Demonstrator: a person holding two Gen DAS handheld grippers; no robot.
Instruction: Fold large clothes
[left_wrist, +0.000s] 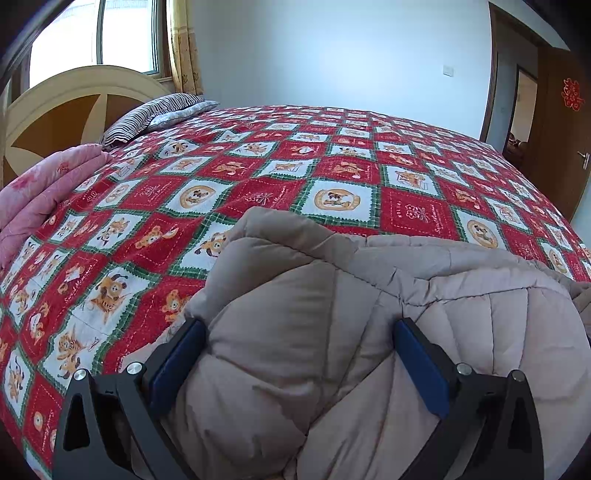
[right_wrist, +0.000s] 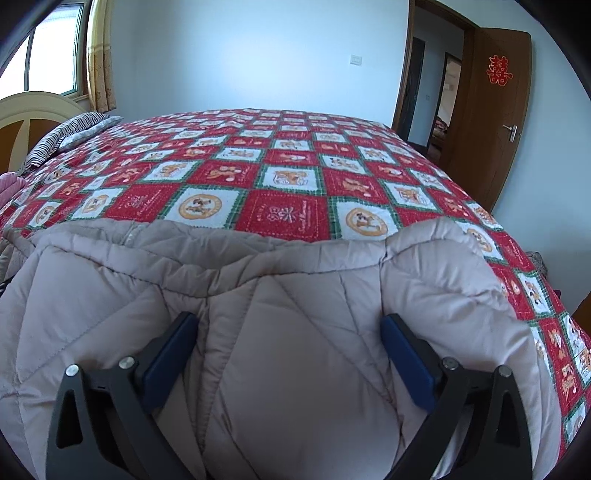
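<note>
Red patchwork bedspread (left_wrist: 332, 155); both grippers' fingers (left_wrist: 177, 354) spread wide over beige quilted coat (right_wrist: 295, 295)

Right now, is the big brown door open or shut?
Open. The brown door is swung back against the wall, and beside it the doorway shows through into another room.

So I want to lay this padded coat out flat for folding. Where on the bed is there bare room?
The patterned bedspread lies open beyond the beige padded coat, out toward the far edge by the door. It is crowded at the head end: a striped pillow and a folded pink quilt lie there. Both grippers stand open over the coat.
</note>
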